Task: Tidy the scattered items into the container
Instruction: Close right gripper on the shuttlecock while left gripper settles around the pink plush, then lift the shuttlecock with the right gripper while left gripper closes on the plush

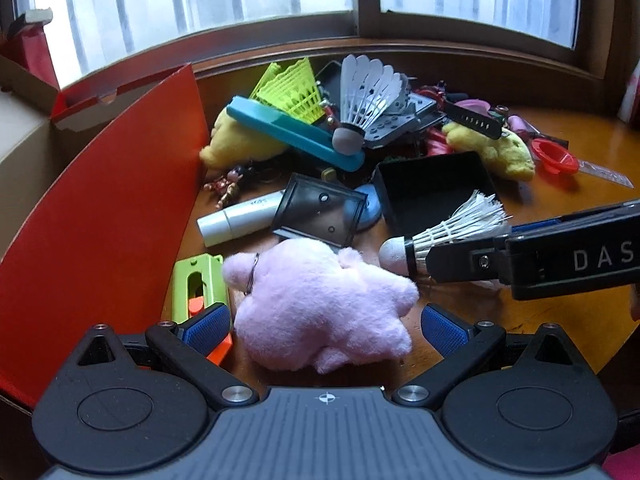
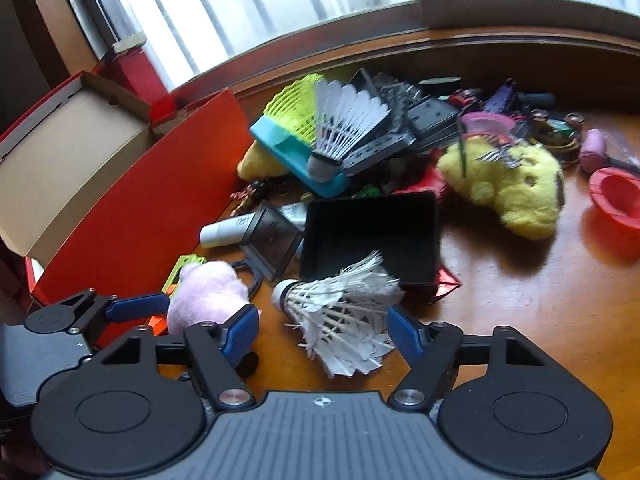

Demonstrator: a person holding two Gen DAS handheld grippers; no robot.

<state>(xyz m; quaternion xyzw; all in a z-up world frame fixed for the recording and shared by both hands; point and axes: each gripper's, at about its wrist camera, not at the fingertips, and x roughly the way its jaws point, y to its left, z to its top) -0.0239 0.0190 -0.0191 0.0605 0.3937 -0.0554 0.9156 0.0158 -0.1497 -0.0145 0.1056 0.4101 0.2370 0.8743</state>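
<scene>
A pink plush toy point(image 1: 320, 304) lies on the wooden table between the open fingers of my left gripper point(image 1: 324, 330); it also shows in the right wrist view point(image 2: 204, 296). A frayed white shuttlecock point(image 2: 340, 320) lies between the open fingers of my right gripper point(image 2: 322, 334); the left wrist view shows it point(image 1: 440, 236) beside the right gripper's finger. The red cardboard box point(image 2: 80, 152) stands open at the left, its red wall point(image 1: 100, 220) next to the toys.
A pile lies behind: a black tray point(image 2: 372, 232), a second white shuttlecock point(image 1: 368, 96), a neon yellow shuttlecock point(image 1: 292, 88), a teal case point(image 1: 288, 132), yellow plush toys point(image 2: 516, 188), a white tube point(image 1: 236, 220), a green utility knife point(image 1: 196, 284), a red cup point(image 2: 616, 200).
</scene>
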